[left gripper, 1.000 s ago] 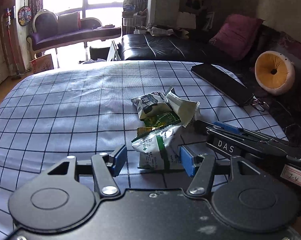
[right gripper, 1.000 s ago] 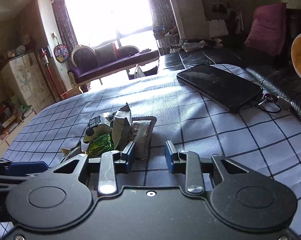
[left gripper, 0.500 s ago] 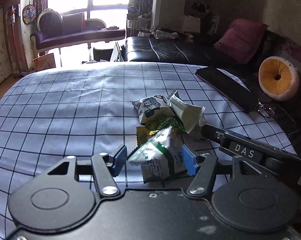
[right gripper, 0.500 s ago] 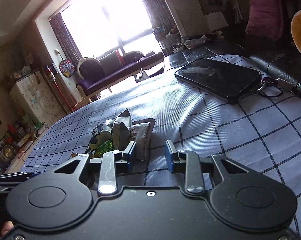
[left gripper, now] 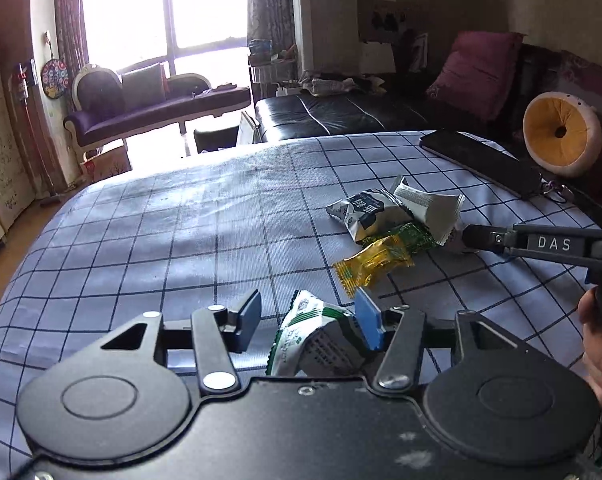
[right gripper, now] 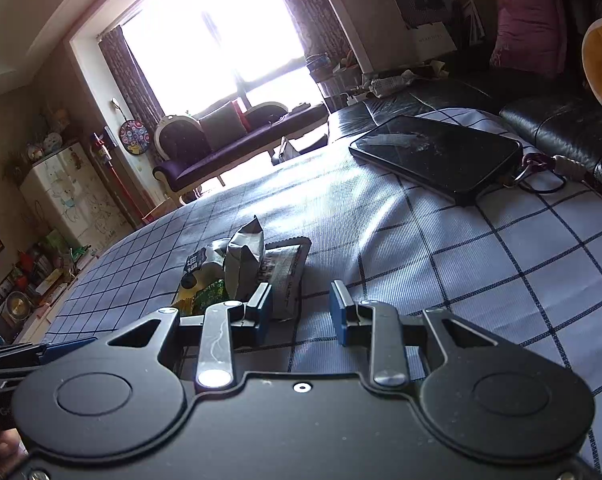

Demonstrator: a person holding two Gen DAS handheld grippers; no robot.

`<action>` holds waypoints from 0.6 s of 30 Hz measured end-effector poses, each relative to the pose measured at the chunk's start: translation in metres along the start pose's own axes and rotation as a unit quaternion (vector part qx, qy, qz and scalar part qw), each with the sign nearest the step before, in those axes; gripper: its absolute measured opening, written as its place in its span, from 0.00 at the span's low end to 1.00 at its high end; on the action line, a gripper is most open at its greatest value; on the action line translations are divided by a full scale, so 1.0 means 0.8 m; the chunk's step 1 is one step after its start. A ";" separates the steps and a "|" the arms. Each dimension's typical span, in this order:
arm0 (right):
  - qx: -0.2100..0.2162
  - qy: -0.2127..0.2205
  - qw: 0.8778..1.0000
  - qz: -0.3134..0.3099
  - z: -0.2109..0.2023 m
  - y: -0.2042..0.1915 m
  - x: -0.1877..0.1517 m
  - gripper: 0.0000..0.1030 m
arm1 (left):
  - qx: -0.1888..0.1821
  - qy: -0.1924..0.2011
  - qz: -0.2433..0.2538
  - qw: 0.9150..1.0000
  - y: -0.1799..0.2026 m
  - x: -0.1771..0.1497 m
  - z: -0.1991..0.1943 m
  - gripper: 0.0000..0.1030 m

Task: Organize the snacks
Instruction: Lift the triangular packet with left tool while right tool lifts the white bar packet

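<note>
Left wrist: left gripper point(left gripper: 309, 322) carries green-white packet point(left gripper: 313, 340) against one pad.

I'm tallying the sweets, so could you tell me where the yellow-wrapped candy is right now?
In the left wrist view the yellow-wrapped candy lies right of centre on the checked tablecloth, just in front of the green packet and beyond the left gripper.

Each claw is matte black plastic: two round discs at the rear, black link arms pinned with silver screws, and two fingers tipped with blue pads. The left claw point(left gripper: 307, 320) carries pale specks on its rear plate. The right claw point(right gripper: 301, 312) bears the white letters "DAS" along one finger, and a bare hand point(left gripper: 599, 360) grips its handle
</note>
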State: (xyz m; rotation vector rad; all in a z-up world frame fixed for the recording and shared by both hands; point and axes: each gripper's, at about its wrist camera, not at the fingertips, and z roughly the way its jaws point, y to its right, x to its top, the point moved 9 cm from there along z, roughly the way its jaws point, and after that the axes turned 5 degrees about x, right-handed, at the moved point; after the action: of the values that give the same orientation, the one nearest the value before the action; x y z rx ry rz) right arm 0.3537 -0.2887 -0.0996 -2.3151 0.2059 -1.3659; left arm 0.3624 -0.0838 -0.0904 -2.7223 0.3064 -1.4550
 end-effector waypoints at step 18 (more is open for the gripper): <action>0.000 0.000 1.000 0.000 0.001 0.001 0.000 0.38 | -0.045 -0.017 0.098 0.994 0.015 -0.026 -0.005 0.62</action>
State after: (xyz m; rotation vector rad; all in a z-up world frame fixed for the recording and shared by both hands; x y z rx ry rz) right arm 0.3543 -0.2893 -0.1004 -2.3156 0.2048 -1.3660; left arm 0.3463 -0.0913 -0.1064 -2.6892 0.6329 -1.3721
